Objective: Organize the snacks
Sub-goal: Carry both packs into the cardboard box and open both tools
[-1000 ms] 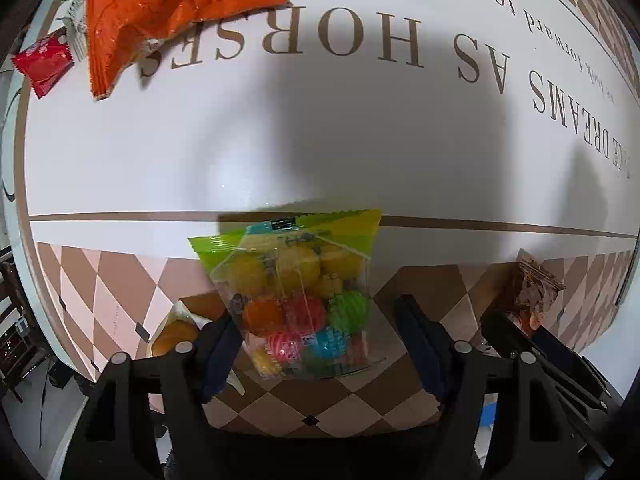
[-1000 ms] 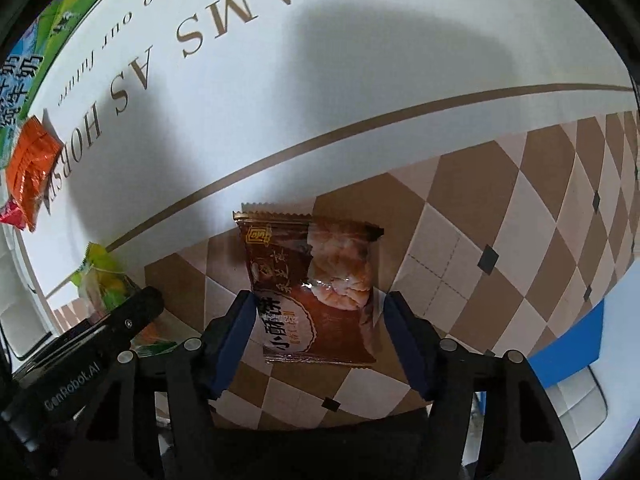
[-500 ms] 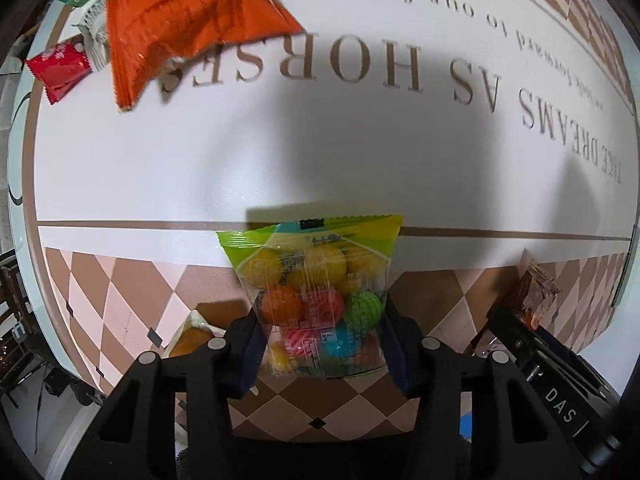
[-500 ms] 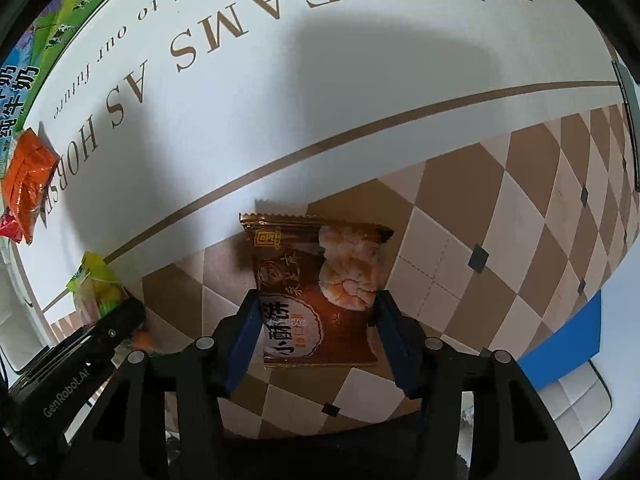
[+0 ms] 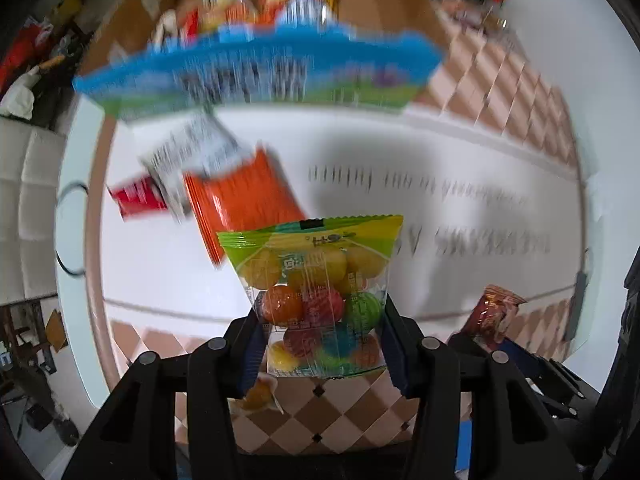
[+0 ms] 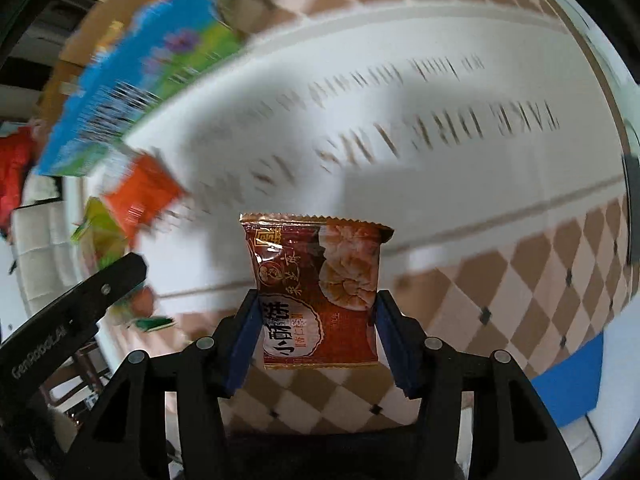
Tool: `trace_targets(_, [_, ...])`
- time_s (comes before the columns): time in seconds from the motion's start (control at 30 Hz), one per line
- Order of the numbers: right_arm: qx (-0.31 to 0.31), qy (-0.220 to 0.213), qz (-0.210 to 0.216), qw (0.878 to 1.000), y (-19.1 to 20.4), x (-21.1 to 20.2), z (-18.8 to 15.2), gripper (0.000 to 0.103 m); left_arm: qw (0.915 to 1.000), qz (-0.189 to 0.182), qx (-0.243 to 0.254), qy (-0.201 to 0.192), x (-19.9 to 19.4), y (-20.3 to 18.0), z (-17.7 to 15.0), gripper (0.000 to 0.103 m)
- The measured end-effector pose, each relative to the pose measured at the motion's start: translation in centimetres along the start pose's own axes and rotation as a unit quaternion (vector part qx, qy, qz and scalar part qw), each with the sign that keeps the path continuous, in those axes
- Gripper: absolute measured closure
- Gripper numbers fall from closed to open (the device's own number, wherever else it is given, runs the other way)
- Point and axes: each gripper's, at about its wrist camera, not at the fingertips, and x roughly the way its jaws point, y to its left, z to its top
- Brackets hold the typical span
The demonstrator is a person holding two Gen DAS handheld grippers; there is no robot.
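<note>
Both lifted off the table [image 5: 460, 168] now: left tool [image 5: 322, 346] clamped on fruit-candy bag [image 5: 316, 292], right tool [image 6: 316, 338] clamped on pastry packet [image 6: 316, 292]. Cardboard box [image 5: 384, 4] ahead, carry phase.

Clear candy bag [image 5: 316, 300], green-yellow top seal, full of round multicolour sweets; upright, lifted off table, lower part clamped between left gripper [image 5: 320, 344] pads.

Dark red-brown pastry packet [image 6: 318, 292], crimped gold edges, pastry photo, Chinese lettering; upright, raised above table, lower half pinched by right gripper [image 6: 316, 340].

Orange packet [image 5: 244, 204] flat on white tabletop beyond candy bag; small red packet [image 5: 136, 198] beside it; large blue-green bag [image 5: 260, 74] further back. All three blurred.
</note>
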Motion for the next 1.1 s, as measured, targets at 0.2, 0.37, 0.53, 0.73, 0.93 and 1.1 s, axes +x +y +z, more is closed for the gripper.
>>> trace_targets(0.2, [-0.043,-0.051,0.04,0.997,3.1,-5.9,4.7,0.044,0.9983,-0.012,0.003,-0.056,-5.4,1.4,6.3,0.055])
trace_targets(0.37, [-0.071,-0.095,0.053,0.992,5.4,-10.0,10.8,0.044,0.9958,-0.012,-0.002,-0.091,-7.8,3.6,12.5,0.055])
trace_targets(0.53, [-0.091,-0.14,0.032,0.985,9.4,-11.6,17.2,0.044,0.9939,0.003,-0.016,-0.109,-8.6,6.9,18.5,0.055])
trace_targets(0.73, [-0.101,-0.141,-0.001,0.985,13.2,-9.7,25.4,0.044,0.9946,0.027,-0.031,-0.096,-7.0,10.8,25.0,0.055])
trace_targets(0.93, [-0.106,-0.111,-0.039,0.987,14.9,-4.8,31.2,0.044,0.9967,0.046,-0.034,-0.057,-3.2,13.5,30.1,0.055])
trace_targets(1.1, [-0.124,-0.087,-0.07,0.986,16.1,-1.2,33.7,0.044,0.9969,0.068,-0.027,-0.029,-0.3,14.5,33.0,0.055])
